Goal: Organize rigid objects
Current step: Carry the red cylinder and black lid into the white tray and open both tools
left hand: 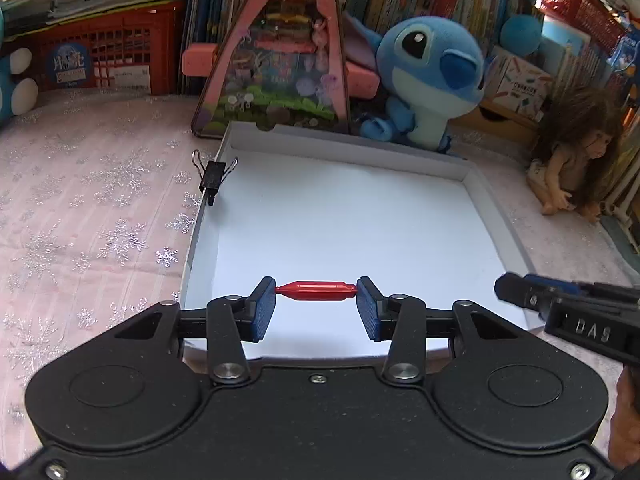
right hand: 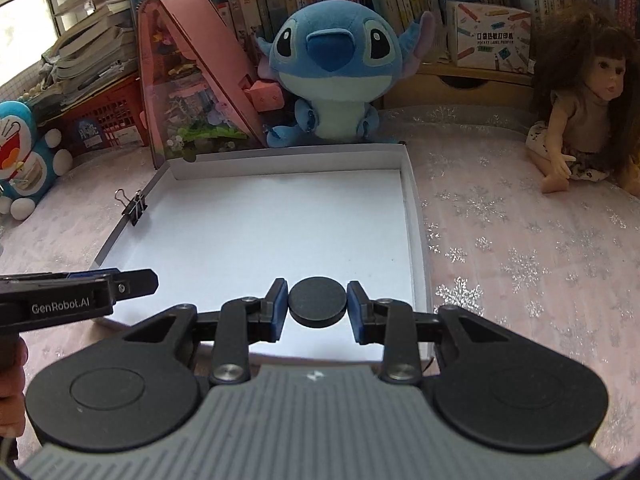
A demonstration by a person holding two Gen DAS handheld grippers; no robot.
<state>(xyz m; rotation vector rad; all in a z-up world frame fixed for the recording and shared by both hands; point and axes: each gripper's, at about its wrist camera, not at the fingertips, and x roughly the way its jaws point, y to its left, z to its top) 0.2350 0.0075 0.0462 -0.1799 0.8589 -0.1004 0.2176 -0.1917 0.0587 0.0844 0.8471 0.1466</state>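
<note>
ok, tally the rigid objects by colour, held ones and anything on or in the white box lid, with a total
Red: 1, the red cylinder held end to end in the left gripper.
Black: 2, the black disc in the right gripper, and the binder clip clipped on the white box lid wall.
Total: 3. Nothing lies on the lid's floor.

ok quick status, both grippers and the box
Left gripper shut on red cylinder. Right gripper shut on black disc. Both over white box, binder clip on its left wall. Nothing in the way.
</note>
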